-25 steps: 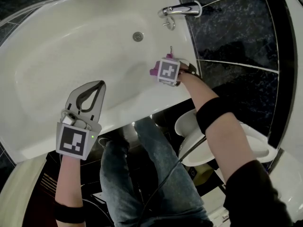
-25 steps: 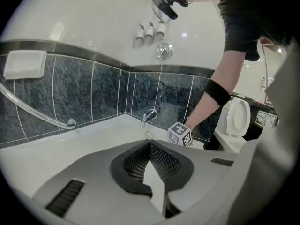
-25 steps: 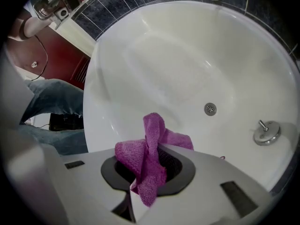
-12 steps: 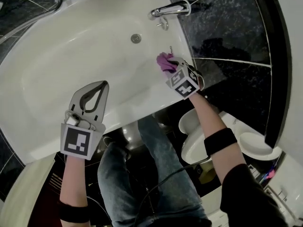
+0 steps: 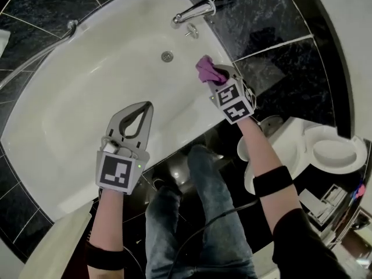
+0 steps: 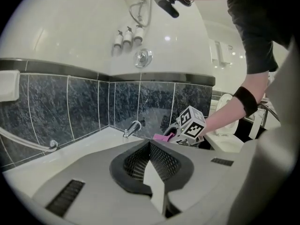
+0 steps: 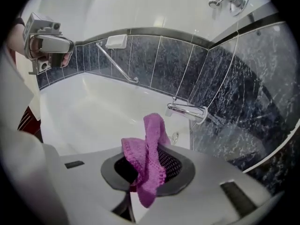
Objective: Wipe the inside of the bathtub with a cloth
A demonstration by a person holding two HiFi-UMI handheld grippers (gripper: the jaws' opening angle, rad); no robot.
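The purple cloth hangs clamped in the right tongs. These have lifted it off the bathtub wall to the rim, just short of the faucet. The wiping looks paused between strokes. The left tongs, together and empty, hover over the near side.

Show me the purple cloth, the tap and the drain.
purple cloth (image 7: 147, 170): right gripper view, its hanging middle fold.
tap (image 5: 192, 10): head view, middle of the spout.
drain (image 5: 167, 56): head view, its centre.
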